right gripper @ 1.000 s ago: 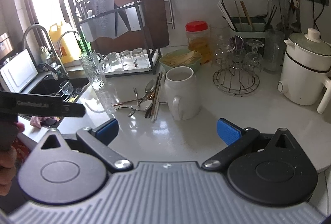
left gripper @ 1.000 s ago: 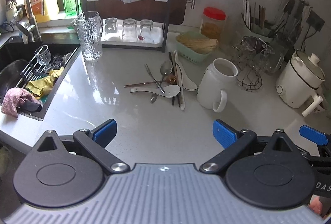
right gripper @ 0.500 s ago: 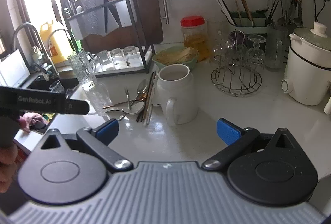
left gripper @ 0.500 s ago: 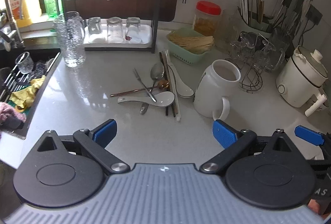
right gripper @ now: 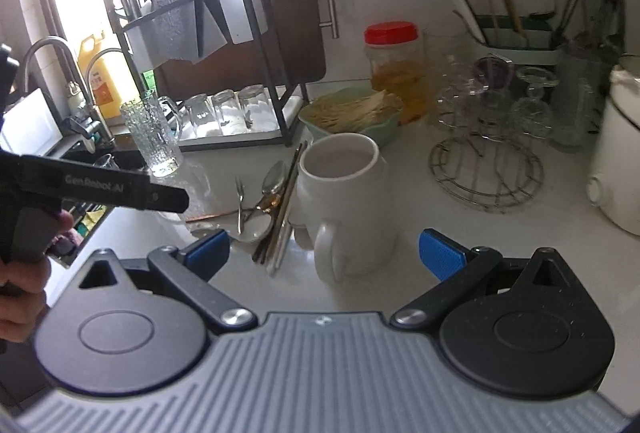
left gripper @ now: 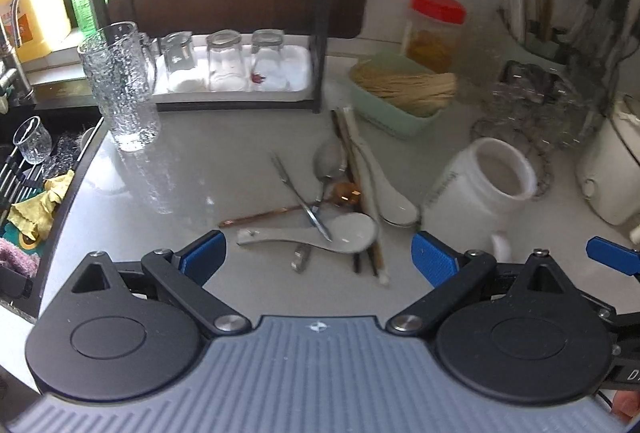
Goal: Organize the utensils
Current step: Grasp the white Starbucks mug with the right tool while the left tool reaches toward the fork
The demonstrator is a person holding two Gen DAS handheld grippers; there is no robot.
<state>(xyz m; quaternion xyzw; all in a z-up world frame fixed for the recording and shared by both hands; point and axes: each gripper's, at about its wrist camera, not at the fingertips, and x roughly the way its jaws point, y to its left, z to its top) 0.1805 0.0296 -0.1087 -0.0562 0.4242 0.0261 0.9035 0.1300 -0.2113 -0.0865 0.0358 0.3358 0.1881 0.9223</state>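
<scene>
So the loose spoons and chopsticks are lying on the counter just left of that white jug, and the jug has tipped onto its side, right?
Not quite: the white jug stands upright, mouth up, as the right wrist view shows. The spoons and chopsticks do lie on the counter just left of it.

Right gripper [right gripper: 324,253] hangs over the countertop [right gripper: 420,217] with jaws spread wide, empty. White mug [right gripper: 346,201] stands between them; utensils [right gripper: 268,201] lie piled just beside its left.

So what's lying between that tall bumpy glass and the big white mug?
A loose pile of utensils lies on the counter between the textured glass and white mug, shown in both views.
</scene>
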